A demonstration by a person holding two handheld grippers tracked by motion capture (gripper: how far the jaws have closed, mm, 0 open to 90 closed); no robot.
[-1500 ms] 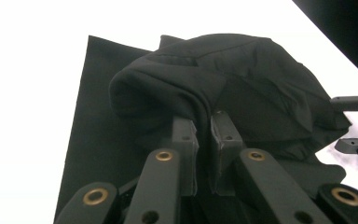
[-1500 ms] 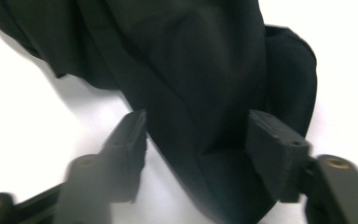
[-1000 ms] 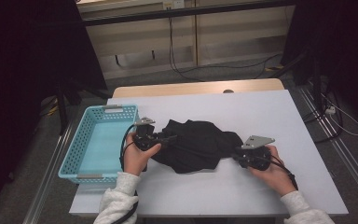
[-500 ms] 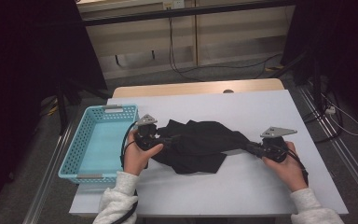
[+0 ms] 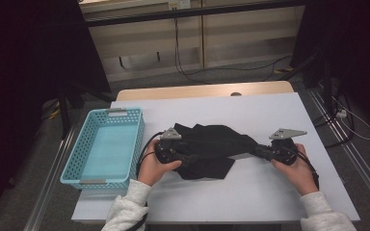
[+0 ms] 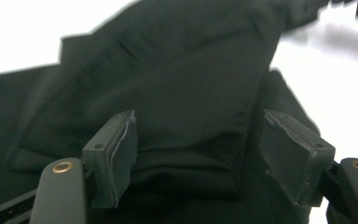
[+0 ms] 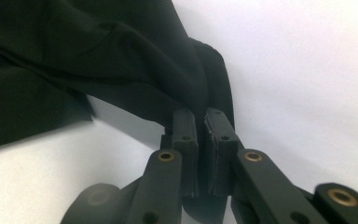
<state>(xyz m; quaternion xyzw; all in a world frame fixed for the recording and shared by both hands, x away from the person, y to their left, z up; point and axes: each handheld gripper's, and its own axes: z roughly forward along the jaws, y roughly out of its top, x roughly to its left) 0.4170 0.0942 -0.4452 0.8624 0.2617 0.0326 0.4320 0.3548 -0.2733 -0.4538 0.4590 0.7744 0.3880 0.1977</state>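
A black cloth (image 5: 211, 149) lay crumpled on the white table (image 5: 250, 192), roughly at its middle, stretched between the two hand-held grippers. The right gripper (image 5: 262, 150) was closed tight on the cloth's right end — in the right gripper view its pads (image 7: 186, 140) pressed together with a gathered fold of the fabric (image 7: 121, 56) pinched between them, and the cloth drew out from there into a narrow taut tail. The left gripper (image 5: 185, 153) sat at the cloth's left part, resting over the fabric; its jaws had just been opening, and in the left gripper view they stood well apart, a folded ridge of the cloth (image 6: 186, 140) lying between the pads (image 6: 121, 154) without either pad pressing on it. The person's left hand (image 5: 156, 166) cupped that gripper from below, and the right hand (image 5: 296, 166) held the other near the table's right side. A light-blue perforated basket (image 5: 72, 173) stood on the table's left edge, just beside the left gripper but apart from the cloth — its inside bare.
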